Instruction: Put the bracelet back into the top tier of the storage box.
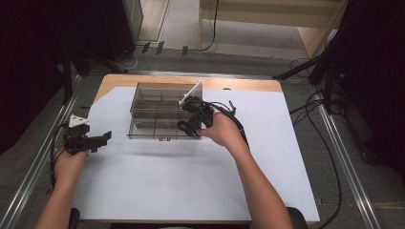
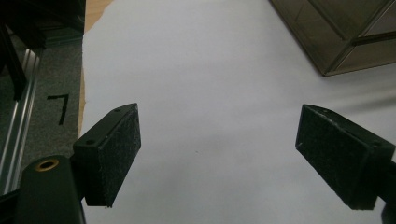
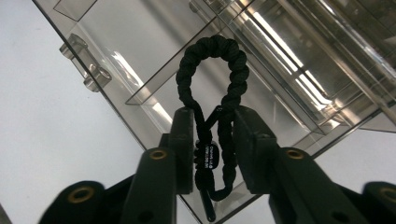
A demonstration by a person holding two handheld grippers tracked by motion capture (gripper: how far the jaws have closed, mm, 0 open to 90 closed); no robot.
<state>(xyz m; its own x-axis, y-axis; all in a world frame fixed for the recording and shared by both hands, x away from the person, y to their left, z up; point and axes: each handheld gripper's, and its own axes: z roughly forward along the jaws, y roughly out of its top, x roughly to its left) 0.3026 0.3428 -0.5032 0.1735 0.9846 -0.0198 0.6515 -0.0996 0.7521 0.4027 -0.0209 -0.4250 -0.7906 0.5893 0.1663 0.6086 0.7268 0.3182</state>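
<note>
A clear smoky plastic organizer box [image 1: 148, 112] with several compartments sits on the white table cover. My right gripper [image 1: 187, 125] hangs over the box's front right corner, shut on a black braided cord bracelet [image 3: 212, 93]; the bracelet's loop [image 1: 183, 126] sticks out past the jaws above a front compartment [image 3: 187, 100]. My left gripper [image 1: 102, 138] rests at the table's left side, well apart from the box, open with nothing between its pads [image 2: 116, 149]. A corner of the box [image 2: 345, 37] shows at the top right of the left gripper view.
White sheet [image 1: 191, 176] covers most of the wooden table [image 1: 191, 81]. Metal rails [image 1: 38, 157] run along both sides of the table. Black cables [image 1: 315, 114] lie on the floor to the right. A black mark [image 2: 60, 108] sits on the floor beyond the table's left edge.
</note>
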